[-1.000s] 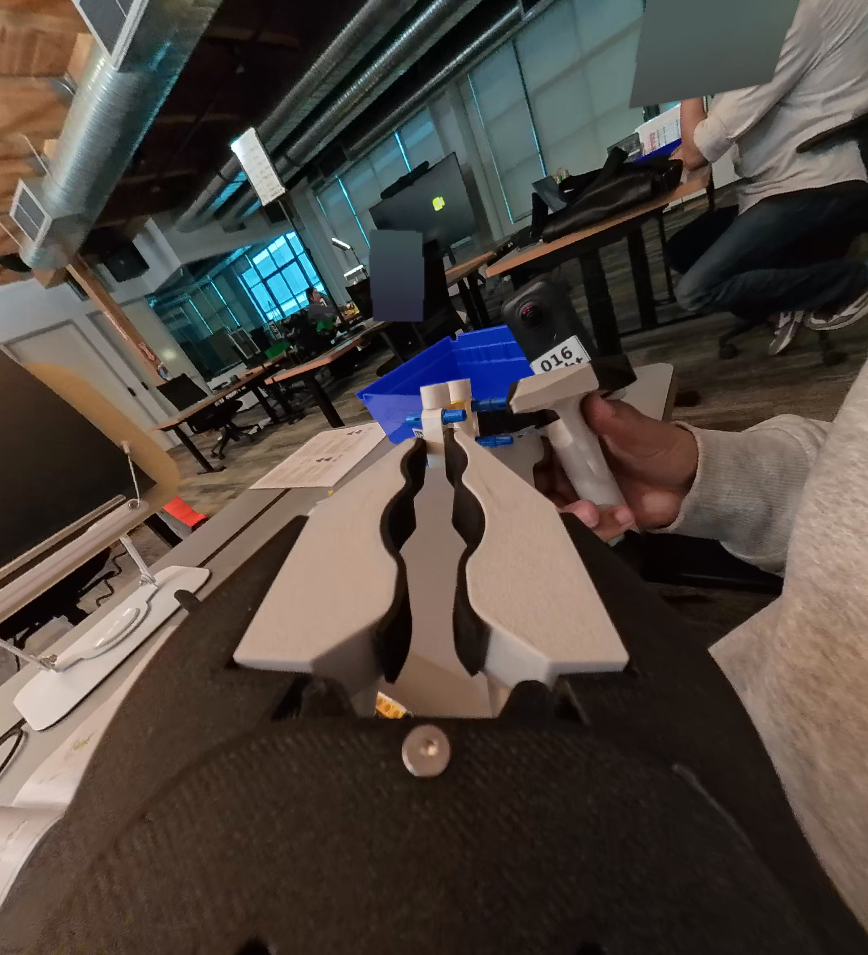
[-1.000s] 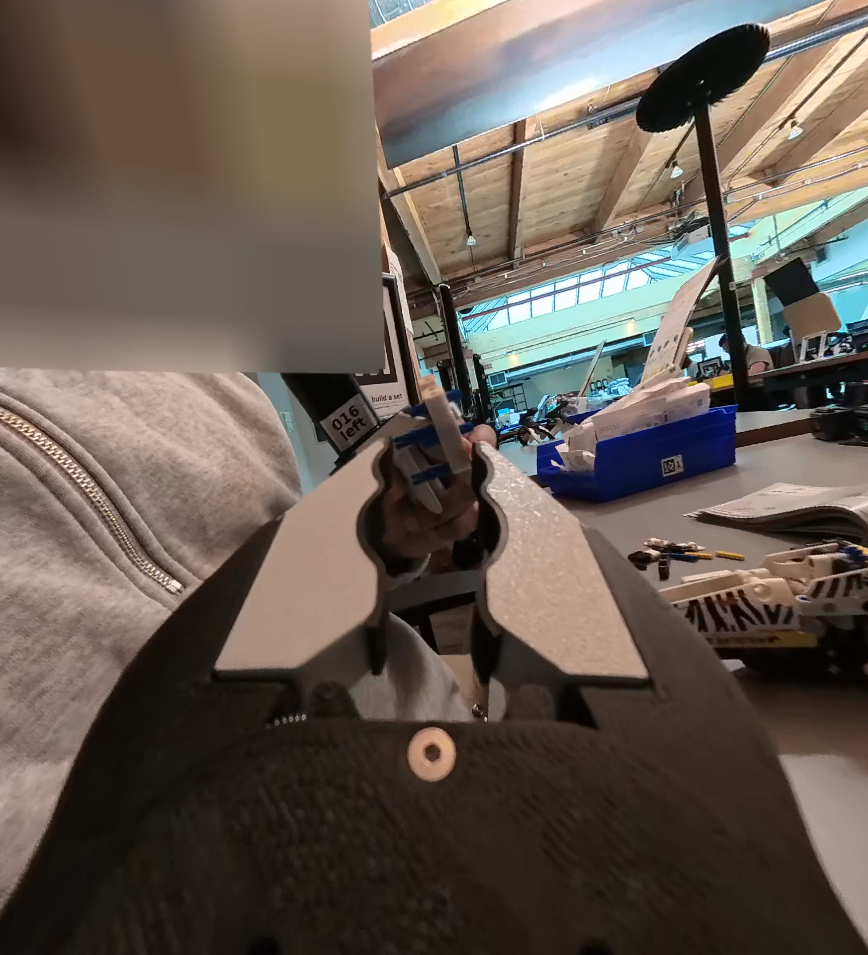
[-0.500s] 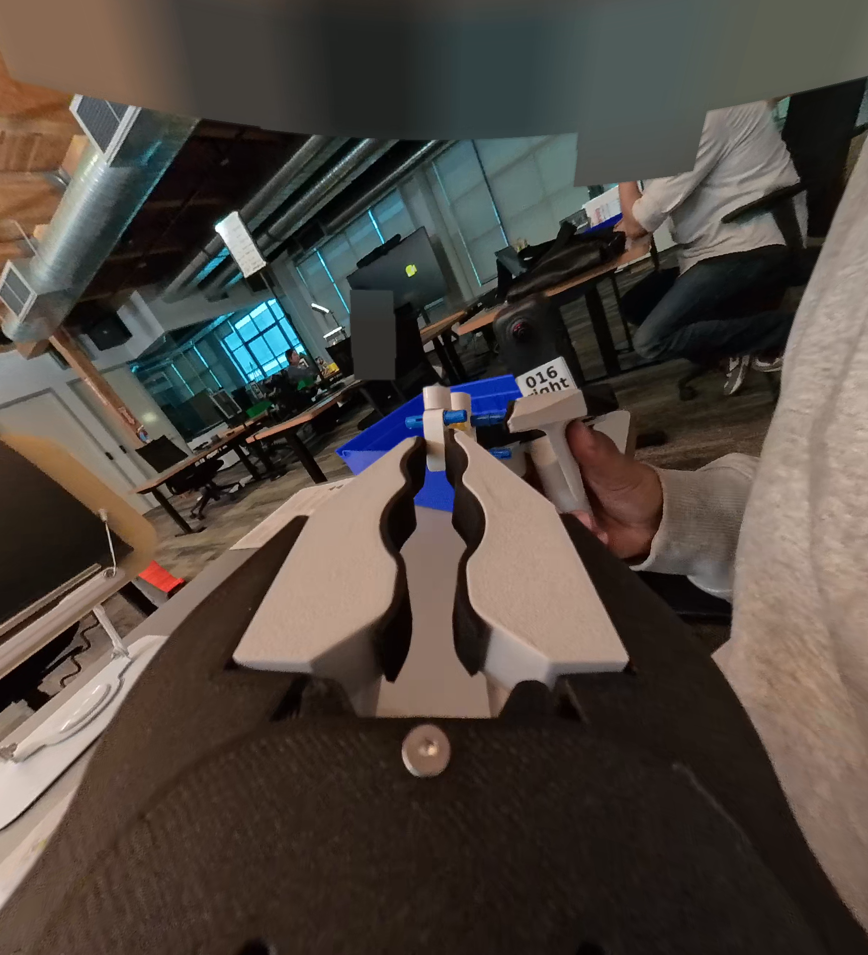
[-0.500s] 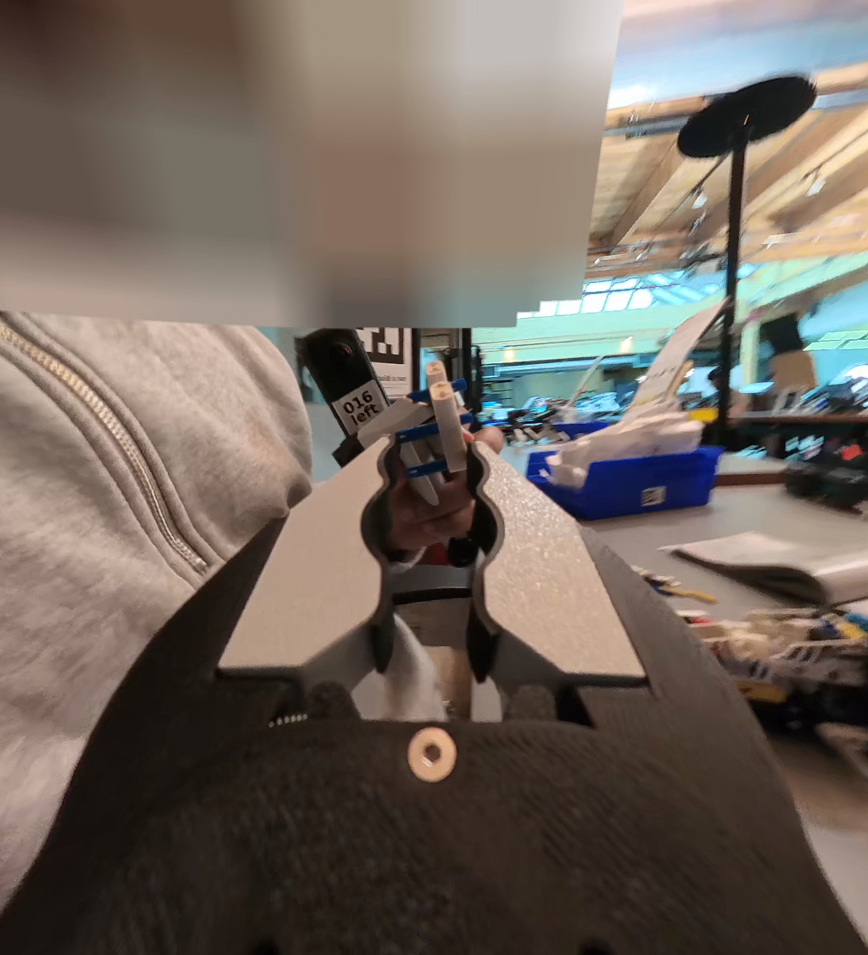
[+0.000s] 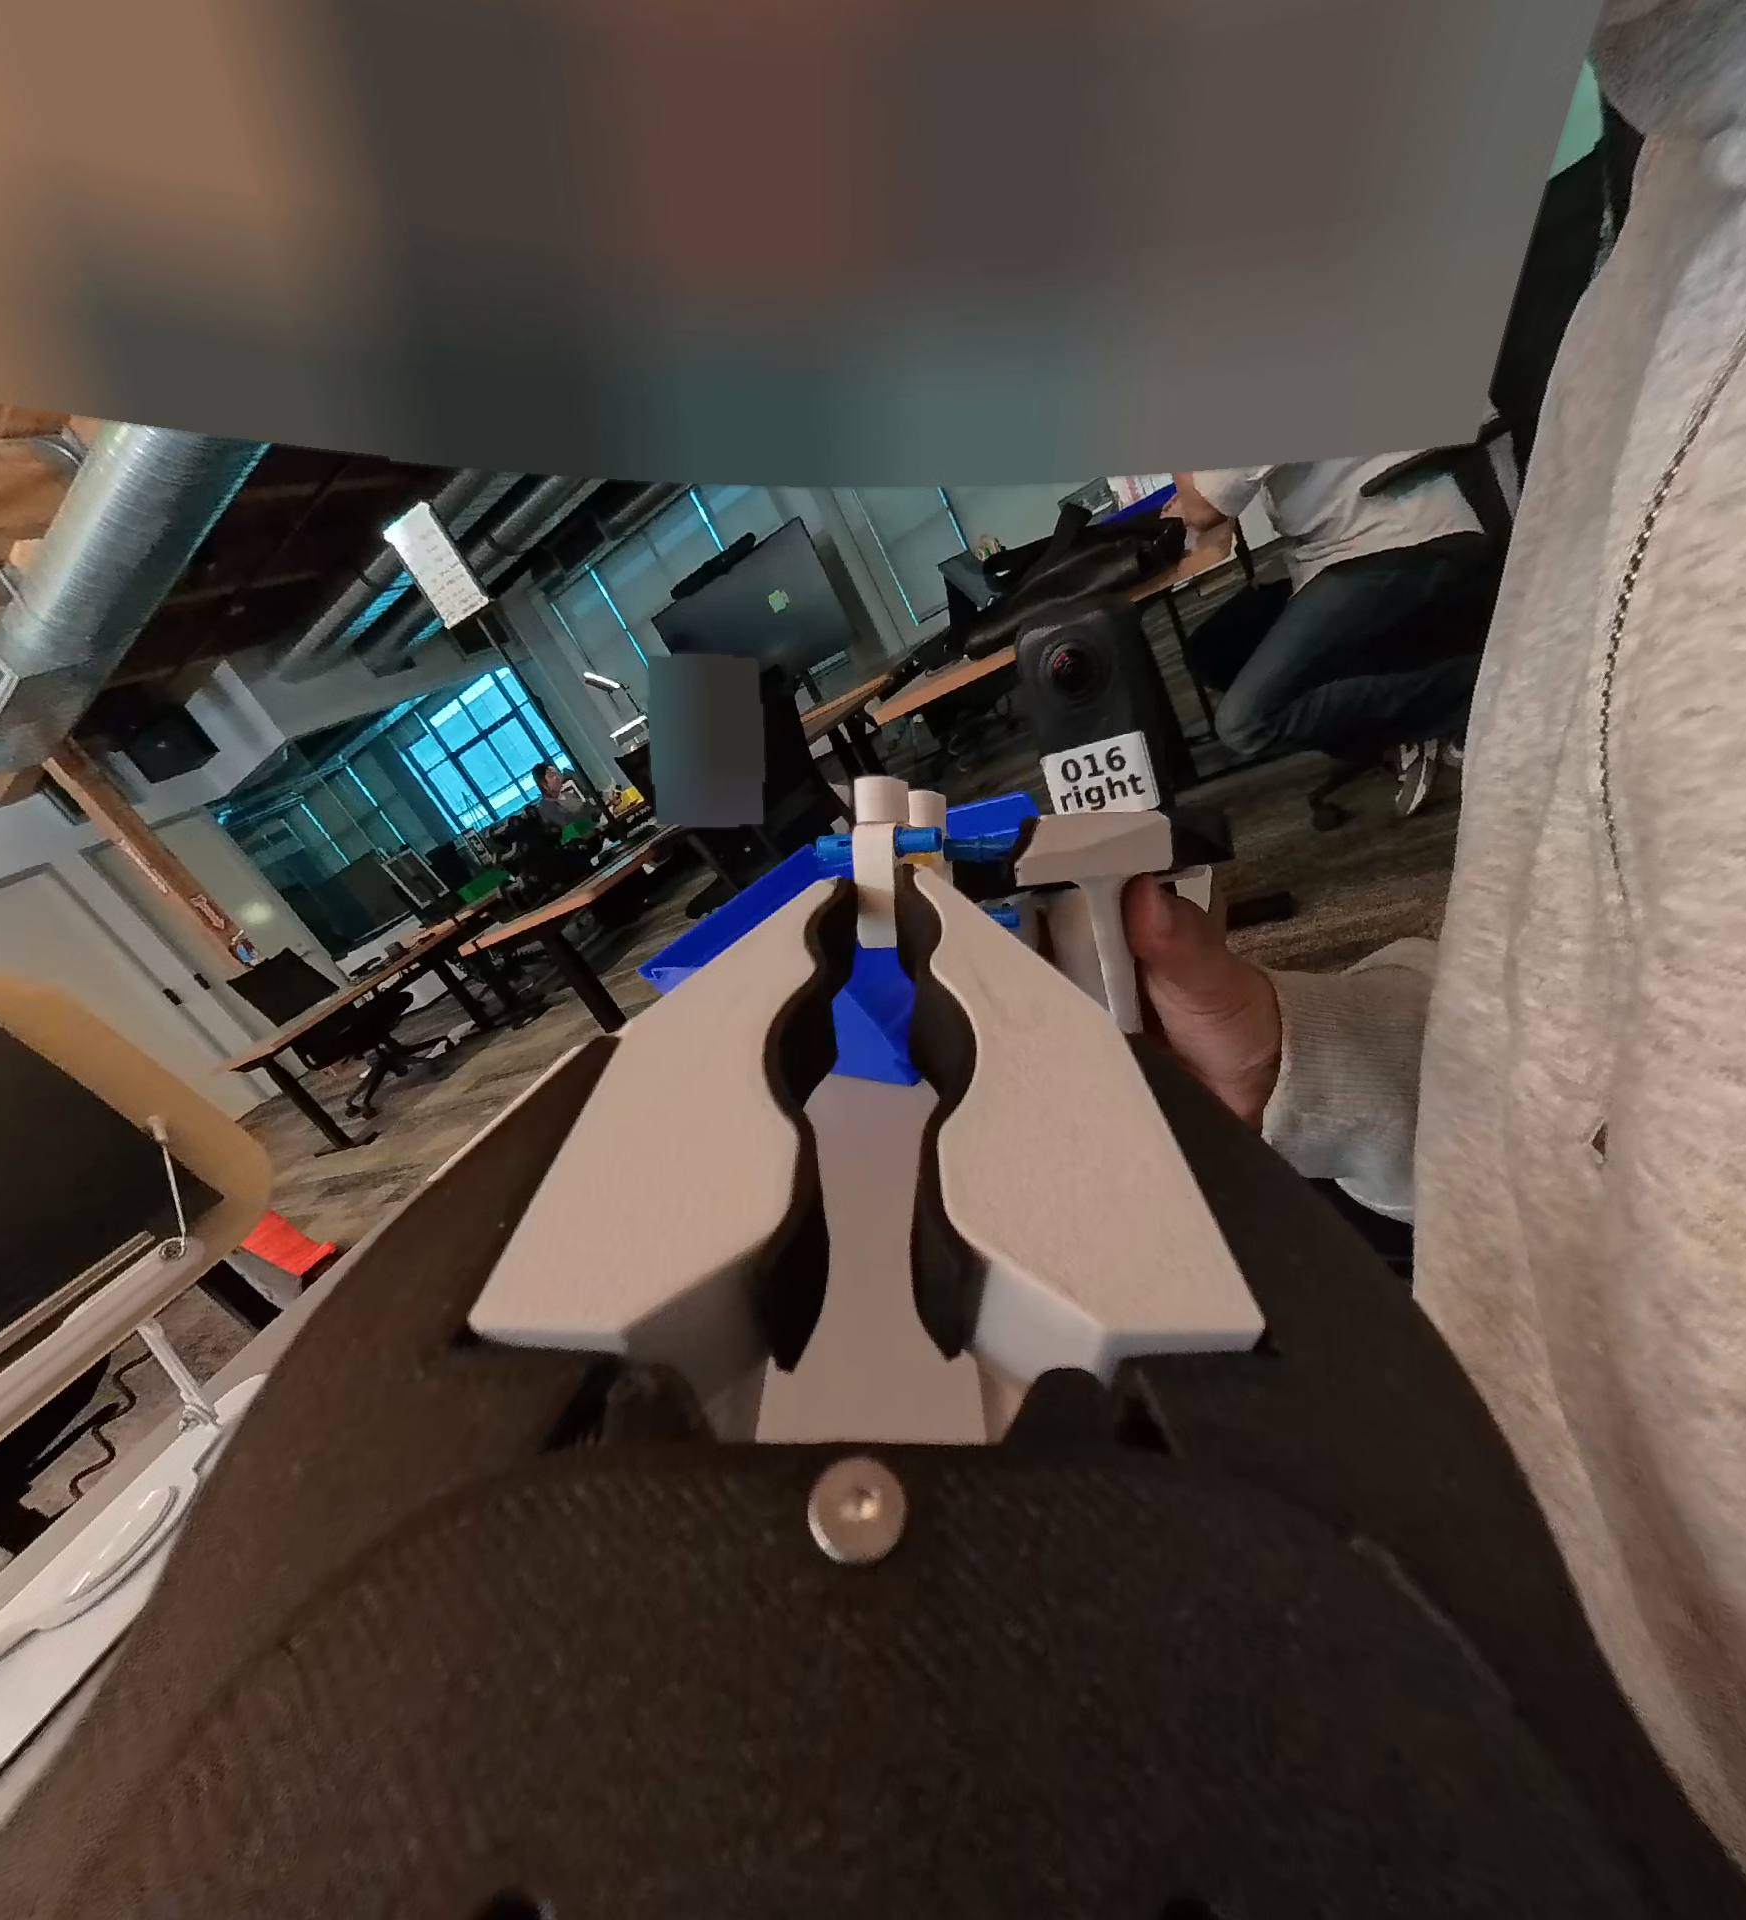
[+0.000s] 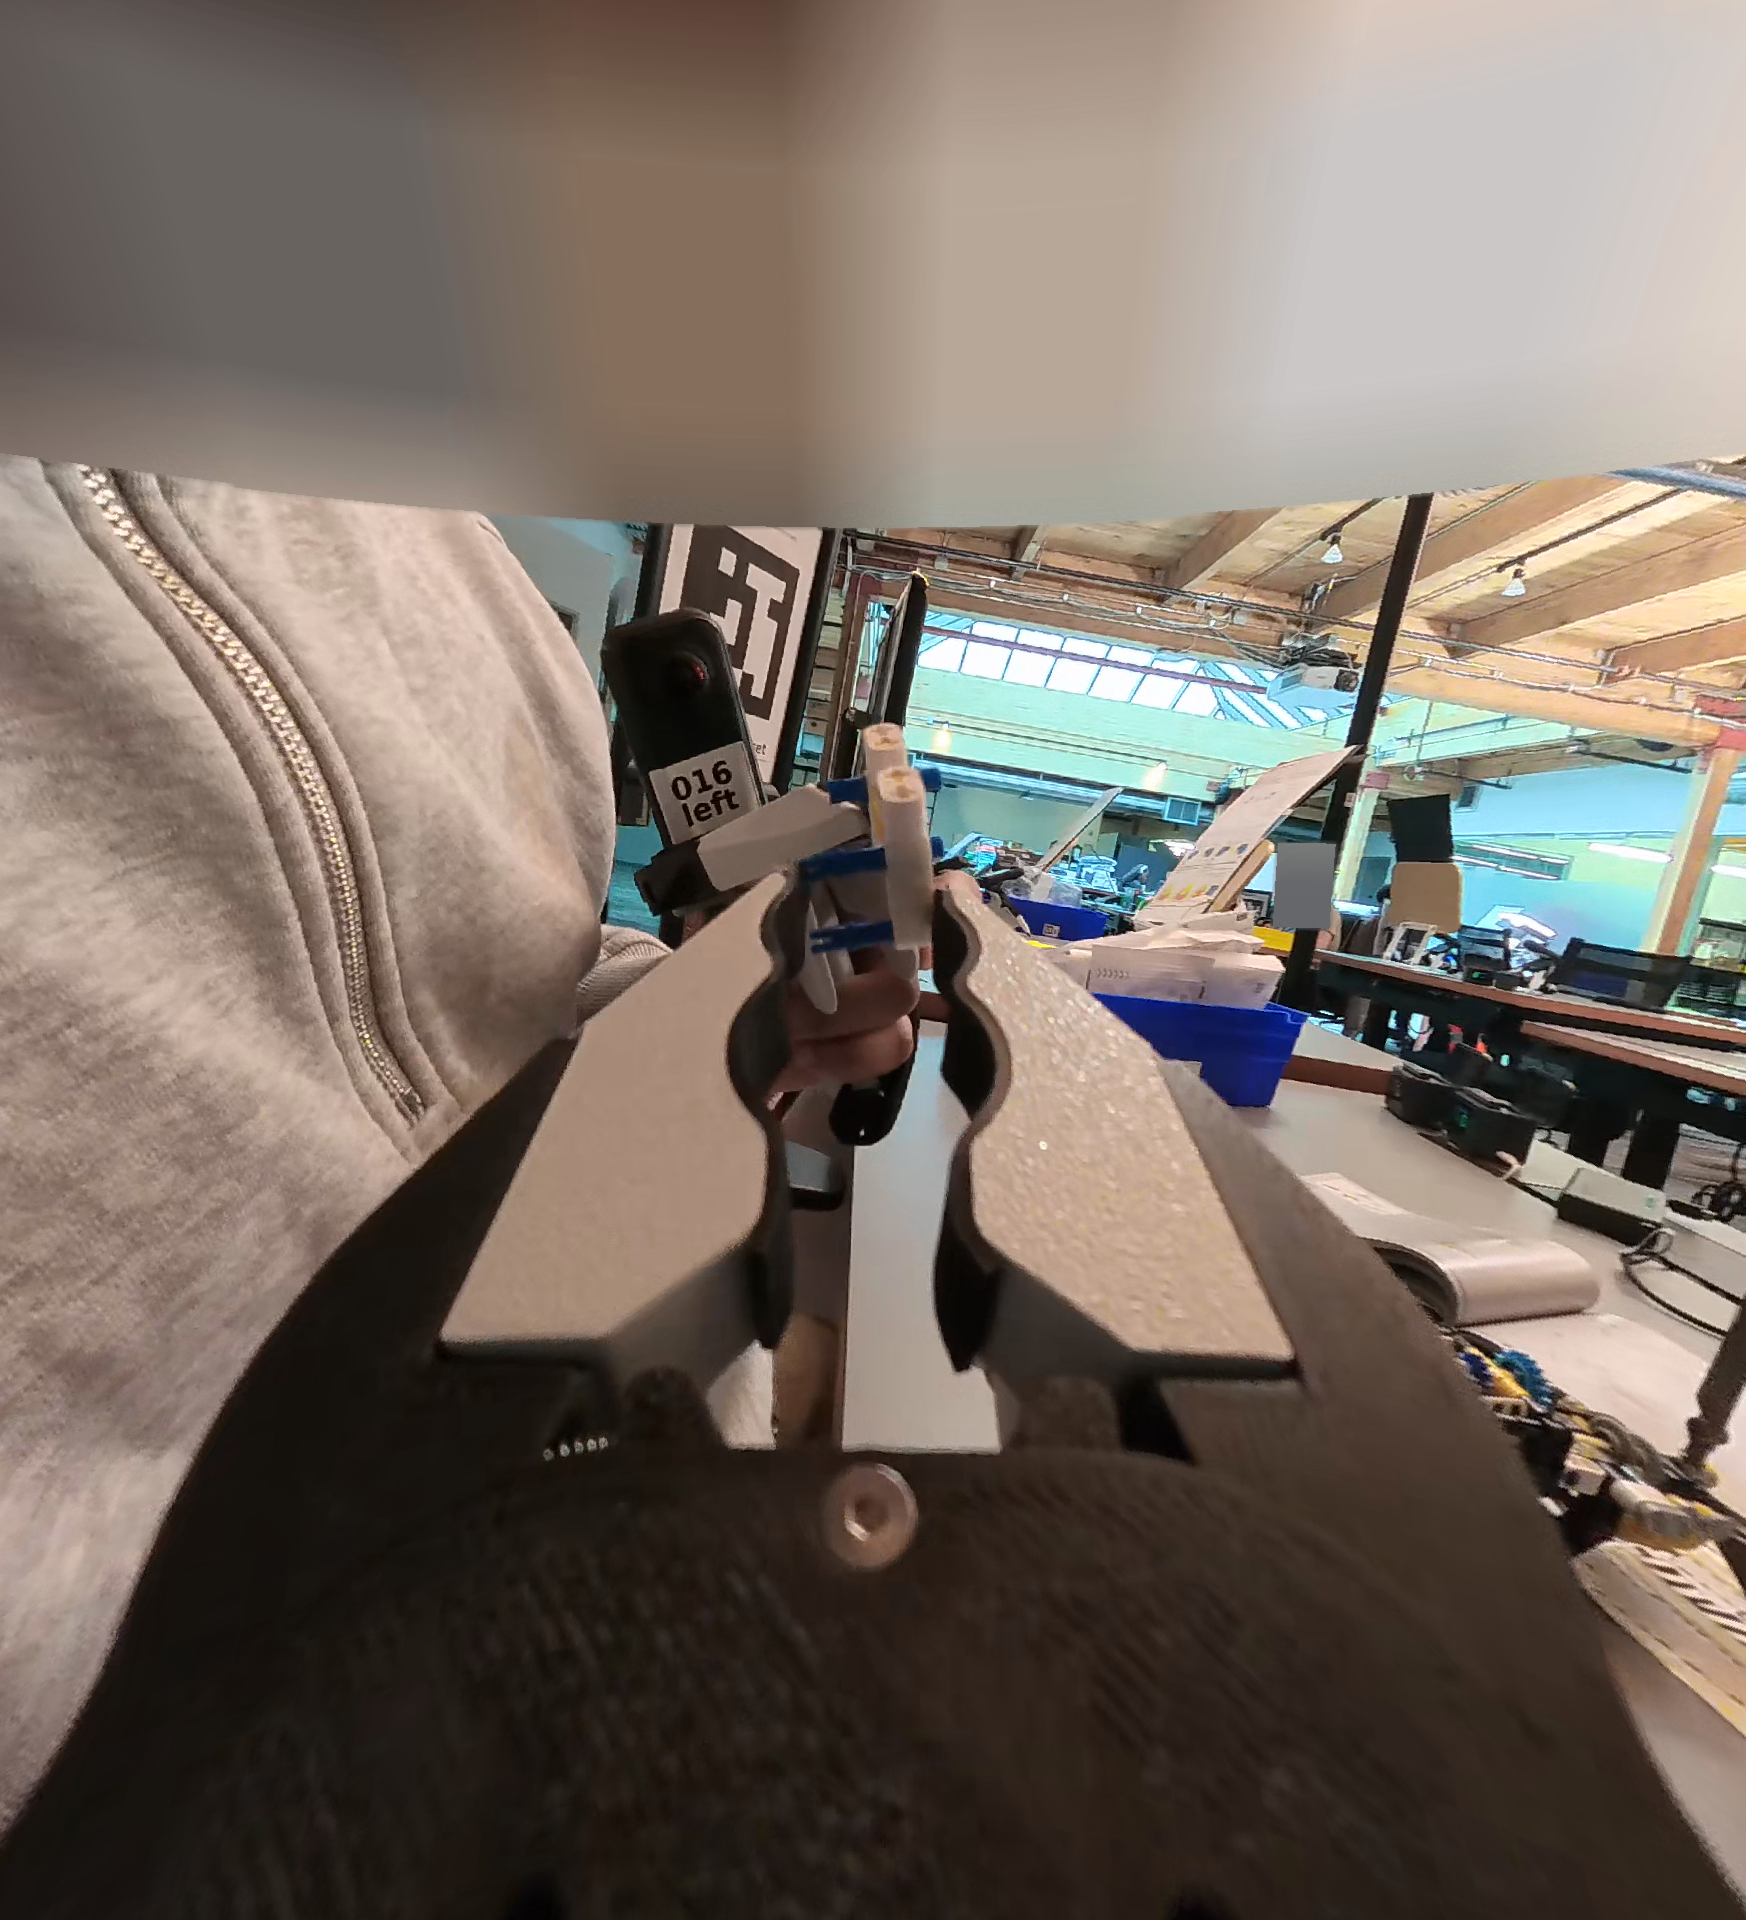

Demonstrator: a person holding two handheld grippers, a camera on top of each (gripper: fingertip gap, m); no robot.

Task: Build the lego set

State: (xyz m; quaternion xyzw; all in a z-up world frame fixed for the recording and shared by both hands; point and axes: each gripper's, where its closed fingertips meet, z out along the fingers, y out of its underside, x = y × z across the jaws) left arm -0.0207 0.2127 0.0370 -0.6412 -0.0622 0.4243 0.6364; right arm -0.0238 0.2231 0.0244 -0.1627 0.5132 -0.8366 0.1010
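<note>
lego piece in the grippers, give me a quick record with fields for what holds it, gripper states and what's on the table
piece: white lego beams with blue pins
held by: left gripper, shut on the beams' lower end
right gripper: open, beside the beams, not gripping
height: lifted in the air
table: blue bin, open booklet, partly built striped model

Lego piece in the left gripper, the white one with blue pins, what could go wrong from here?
The left gripper pinches the white piece only at its fingertips, so a push from the open right gripper might twist it or knock it loose. It is held in the air beside the grey hoodie, so a dropped piece could fall out of reach.
</note>
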